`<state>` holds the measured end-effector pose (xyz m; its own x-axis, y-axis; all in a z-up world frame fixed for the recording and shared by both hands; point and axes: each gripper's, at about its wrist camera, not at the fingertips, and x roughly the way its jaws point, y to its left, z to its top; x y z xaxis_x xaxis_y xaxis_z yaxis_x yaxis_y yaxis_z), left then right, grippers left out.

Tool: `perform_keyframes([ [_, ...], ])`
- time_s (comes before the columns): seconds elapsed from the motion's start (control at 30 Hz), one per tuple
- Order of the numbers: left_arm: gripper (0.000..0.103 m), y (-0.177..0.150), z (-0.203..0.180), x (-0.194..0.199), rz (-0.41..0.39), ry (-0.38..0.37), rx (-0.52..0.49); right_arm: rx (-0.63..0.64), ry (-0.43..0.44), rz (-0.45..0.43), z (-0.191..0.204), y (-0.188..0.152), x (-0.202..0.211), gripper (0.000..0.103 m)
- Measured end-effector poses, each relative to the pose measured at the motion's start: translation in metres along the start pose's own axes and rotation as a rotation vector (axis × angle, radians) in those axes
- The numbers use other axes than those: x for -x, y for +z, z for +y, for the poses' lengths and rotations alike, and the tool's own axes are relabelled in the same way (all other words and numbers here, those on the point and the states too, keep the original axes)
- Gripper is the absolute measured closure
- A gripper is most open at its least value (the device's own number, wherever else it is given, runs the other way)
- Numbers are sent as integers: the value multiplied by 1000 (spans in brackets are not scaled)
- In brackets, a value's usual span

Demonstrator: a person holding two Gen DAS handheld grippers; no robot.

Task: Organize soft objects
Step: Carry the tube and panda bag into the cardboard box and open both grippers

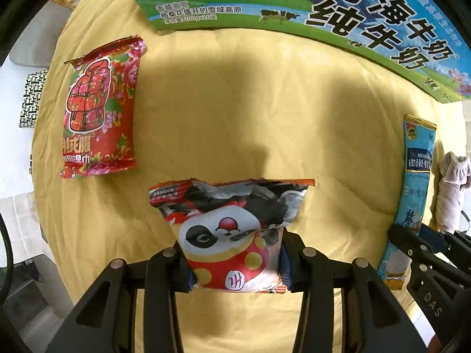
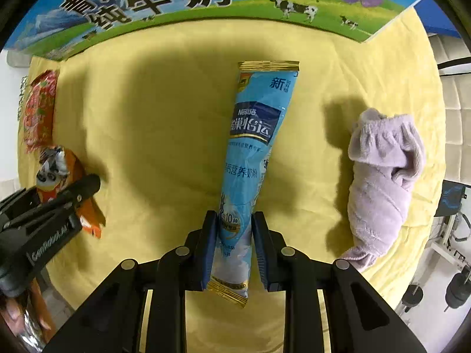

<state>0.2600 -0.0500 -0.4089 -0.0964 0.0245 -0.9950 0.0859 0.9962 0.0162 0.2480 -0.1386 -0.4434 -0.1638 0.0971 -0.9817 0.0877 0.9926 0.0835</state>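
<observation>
My left gripper (image 1: 235, 253) is shut on a panda-print snack packet (image 1: 229, 229), pinched at its near end over the yellow cloth; the packet also shows in the right wrist view (image 2: 56, 164). My right gripper (image 2: 234, 235) is shut on a long blue Nestle milk-powder sachet (image 2: 256, 147), gripped near its lower end; the sachet also shows in the left wrist view (image 1: 415, 188). A red floral wet-wipe pack (image 1: 100, 111) lies at the left. A rolled lilac sock (image 2: 379, 182) lies at the right.
A large milk carton box (image 1: 294, 6) with cows and Chinese lettering stands along the far edge of the yellow cloth (image 1: 235, 103). Beyond the cloth's right edge are white floor and dumbbells (image 2: 453, 291).
</observation>
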Motion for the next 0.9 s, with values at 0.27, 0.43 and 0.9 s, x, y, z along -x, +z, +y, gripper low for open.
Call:
perform_keyframes([
  [0.27, 66, -8, 20, 6, -33, -7, 4, -27, -91, -60, 30, 6, -3, 75],
  [0.43, 70, -29, -3, 19, -63, 1, -1, -22, -86, -85, 31, -31, 0, 87],
  [0.9, 70, -60, -11, 116, -188, -79, -23, 45, 12, -225, 27, -67, 109, 88],
])
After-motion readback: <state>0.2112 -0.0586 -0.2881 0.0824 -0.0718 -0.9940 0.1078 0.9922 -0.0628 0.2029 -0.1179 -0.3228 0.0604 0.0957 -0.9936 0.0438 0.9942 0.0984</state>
